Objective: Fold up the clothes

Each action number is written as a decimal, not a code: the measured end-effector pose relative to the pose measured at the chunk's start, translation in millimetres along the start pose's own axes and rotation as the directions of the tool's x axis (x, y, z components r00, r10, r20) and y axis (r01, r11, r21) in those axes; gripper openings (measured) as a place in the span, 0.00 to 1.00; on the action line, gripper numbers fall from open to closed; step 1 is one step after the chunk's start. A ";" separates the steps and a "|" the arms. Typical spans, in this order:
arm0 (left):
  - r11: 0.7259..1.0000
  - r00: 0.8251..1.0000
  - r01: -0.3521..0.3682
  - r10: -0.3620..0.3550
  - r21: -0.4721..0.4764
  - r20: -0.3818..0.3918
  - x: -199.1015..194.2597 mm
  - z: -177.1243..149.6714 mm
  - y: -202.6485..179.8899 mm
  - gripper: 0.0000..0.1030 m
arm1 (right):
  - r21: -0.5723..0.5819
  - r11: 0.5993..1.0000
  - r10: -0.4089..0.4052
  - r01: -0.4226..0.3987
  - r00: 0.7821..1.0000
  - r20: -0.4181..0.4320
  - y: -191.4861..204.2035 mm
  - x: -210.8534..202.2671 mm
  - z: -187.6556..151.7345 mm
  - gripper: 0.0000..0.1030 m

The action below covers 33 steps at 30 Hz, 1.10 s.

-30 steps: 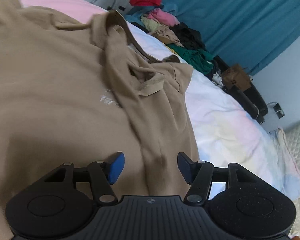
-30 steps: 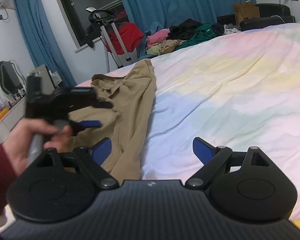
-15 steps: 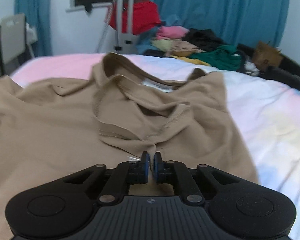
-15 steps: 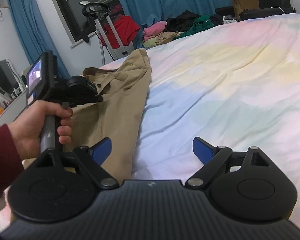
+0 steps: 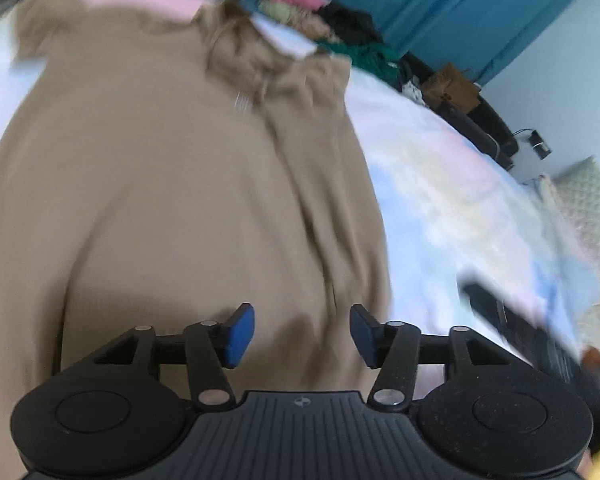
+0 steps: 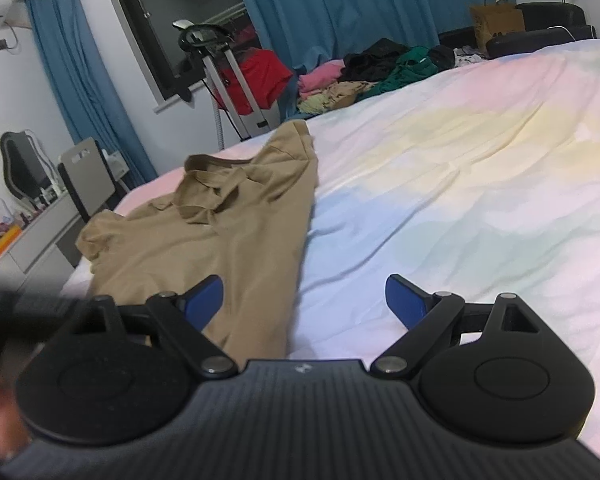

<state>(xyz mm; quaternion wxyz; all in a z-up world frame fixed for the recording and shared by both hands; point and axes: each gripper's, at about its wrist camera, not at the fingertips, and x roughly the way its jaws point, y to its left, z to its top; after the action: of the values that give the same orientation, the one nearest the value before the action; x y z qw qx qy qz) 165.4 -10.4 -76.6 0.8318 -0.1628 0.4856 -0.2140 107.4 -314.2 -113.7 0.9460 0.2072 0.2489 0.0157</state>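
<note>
The tan shirt (image 5: 172, 200) lies lengthwise away from the left gripper (image 5: 302, 334), whose fingers are opening empty above it, nearer than the released right gripper (image 6: 304, 306).

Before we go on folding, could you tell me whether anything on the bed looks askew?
Yes: the tan shirt is not flat. Its collar area is bunched and wrinkled, and a long crease runs down its right side, near the edge on the pastel bedsheet.
</note>
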 end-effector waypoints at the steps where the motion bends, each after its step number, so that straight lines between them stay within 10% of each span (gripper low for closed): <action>1: 1.000 1.000 0.015 -0.016 -0.027 -0.017 -9.7 -17.7 3.0 0.56 | -0.002 1.000 0.004 -0.004 1.000 0.003 1.1 -5.5 -0.3 0.87; 7: 0.999 0.998 0.001 -0.004 -0.054 -0.058 -19.5 -77.5 6.5 0.53 | -0.003 0.999 0.047 -0.047 0.999 0.005 9.4 -41.2 -3.3 0.87; 10: 0.996 0.997 -0.049 0.044 -0.073 -0.067 -16.4 -84.5 8.3 0.22 | -0.022 0.999 0.044 -0.045 0.999 -0.006 14.8 -54.2 -10.4 0.87; 18: 0.962 0.994 0.109 -0.113 -0.250 -0.005 -42.7 -106.8 20.9 0.11 | -0.098 0.995 -0.021 0.018 0.999 -0.025 27.7 -51.4 -22.0 0.87; 28: 0.991 0.991 -0.133 0.132 0.031 0.027 -34.4 -120.4 -18.6 0.17 | -0.158 0.987 -0.020 0.016 0.999 -0.026 36.9 -49.4 -28.4 0.87; 33: 0.973 0.975 -0.191 0.174 0.129 0.138 -54.2 -117.6 -37.1 0.55 | -0.161 0.987 0.015 -0.011 1.000 0.022 43.4 -61.4 -24.6 0.87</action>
<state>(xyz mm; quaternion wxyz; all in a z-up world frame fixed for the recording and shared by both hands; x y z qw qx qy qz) 31.2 -21.7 -74.7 0.8863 -0.0712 0.4289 -0.1597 45.1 -273.2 -87.3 0.9624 0.1320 0.2343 0.0397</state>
